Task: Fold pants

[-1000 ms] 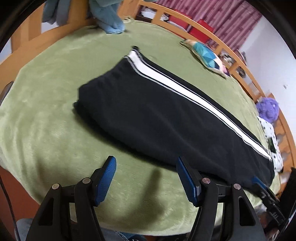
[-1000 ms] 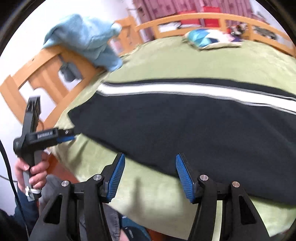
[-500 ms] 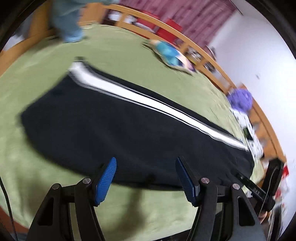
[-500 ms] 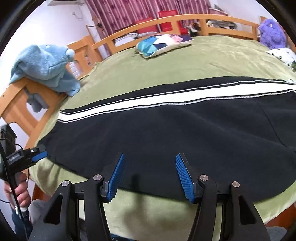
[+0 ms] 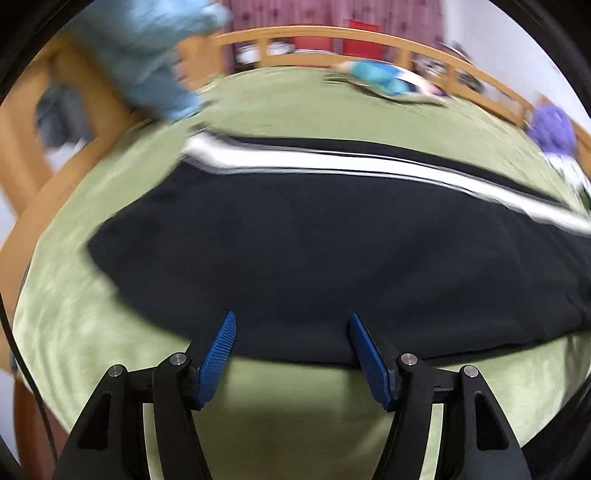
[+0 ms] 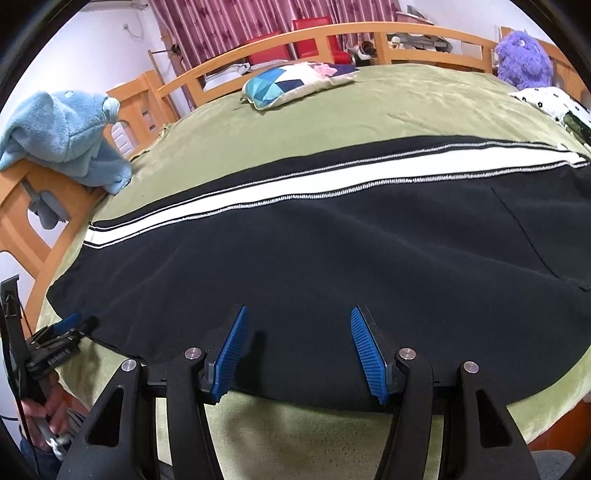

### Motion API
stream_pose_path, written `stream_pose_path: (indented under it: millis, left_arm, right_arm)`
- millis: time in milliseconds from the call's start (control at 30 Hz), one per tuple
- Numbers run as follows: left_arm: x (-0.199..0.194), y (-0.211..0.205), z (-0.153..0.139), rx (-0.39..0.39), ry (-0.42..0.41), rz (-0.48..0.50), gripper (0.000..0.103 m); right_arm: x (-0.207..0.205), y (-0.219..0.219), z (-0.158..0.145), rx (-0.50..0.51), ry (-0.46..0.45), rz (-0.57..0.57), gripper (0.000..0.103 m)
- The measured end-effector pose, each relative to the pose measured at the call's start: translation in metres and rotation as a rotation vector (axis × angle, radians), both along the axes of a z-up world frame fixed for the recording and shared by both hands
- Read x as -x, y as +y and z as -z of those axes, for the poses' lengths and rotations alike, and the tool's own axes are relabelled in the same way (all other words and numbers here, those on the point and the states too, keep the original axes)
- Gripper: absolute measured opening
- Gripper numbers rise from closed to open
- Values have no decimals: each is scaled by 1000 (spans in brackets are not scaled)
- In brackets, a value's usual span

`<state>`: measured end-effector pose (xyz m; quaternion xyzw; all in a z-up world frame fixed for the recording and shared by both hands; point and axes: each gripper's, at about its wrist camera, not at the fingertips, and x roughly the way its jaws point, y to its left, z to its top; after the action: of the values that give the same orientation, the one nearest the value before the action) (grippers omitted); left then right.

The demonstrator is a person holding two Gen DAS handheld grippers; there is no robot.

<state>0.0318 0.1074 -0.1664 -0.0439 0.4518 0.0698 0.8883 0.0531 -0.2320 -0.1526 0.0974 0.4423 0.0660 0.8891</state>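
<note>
Black pants [image 6: 314, 266] with a white side stripe [image 6: 295, 186] lie flat and lengthwise across the green blanket [image 6: 332, 118]. My right gripper [image 6: 297, 334] hovers open over their near edge with nothing between its blue pads [image 6: 231, 354]. In the blurred left wrist view the same pants [image 5: 314, 251] fill the middle, and my left gripper [image 5: 291, 341] stands open above their near hem, empty. From the right wrist camera, the left gripper [image 6: 62, 328] shows at the far left by the pants' end, held by a hand [image 6: 44, 410].
A wooden bed rail [image 6: 332, 35] rings the bed. A blue plush towel [image 6: 62, 136] hangs on the left rail. A patterned cushion [image 6: 295, 81] lies at the back, with a purple plush toy [image 6: 522, 59] and spotted cloth [image 6: 550, 101] at the far right.
Both grippers have swung sideways along the near edge and rolled; the pants now lie level across both views. Neither gripper's opening has changed, and the pants lie as before.
</note>
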Motion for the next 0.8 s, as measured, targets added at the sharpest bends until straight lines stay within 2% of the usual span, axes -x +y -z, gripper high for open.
stream_pose_path:
  millis: [100,167,300,400,500,667,733,800]
  left_arm:
    - [13,46,-6,108,-17,-110,63]
    - [22,71,-8,148,-25,-180,62]
    - [21,109,10,314,5,-221,62]
    - [11,127,20,415,-18,-269,62]
    - [-4,132,28,456,-23,-306,62]
    - [-22,134,33,437,-29,-334,58]
    - [-20,138,30,419,-36,-344,32]
    - [-21,141,24,454,-49,-321,23]
  right_arm:
    - [0,3,2,-4,6,-9,57]
    - [0,5,1,-4,0,-17,57]
    - [0,10,-2,0,-12,-33,57]
    - [2,10,-5,6,-14,-33,57]
    - [6,8,-11,20,-28,-29,57]
    - [16,-12,-16,61,-42,25,57]
    - [20,-26,-16,68,-38,69,57]
    - [24,-47,-13,58,-21,137,58]
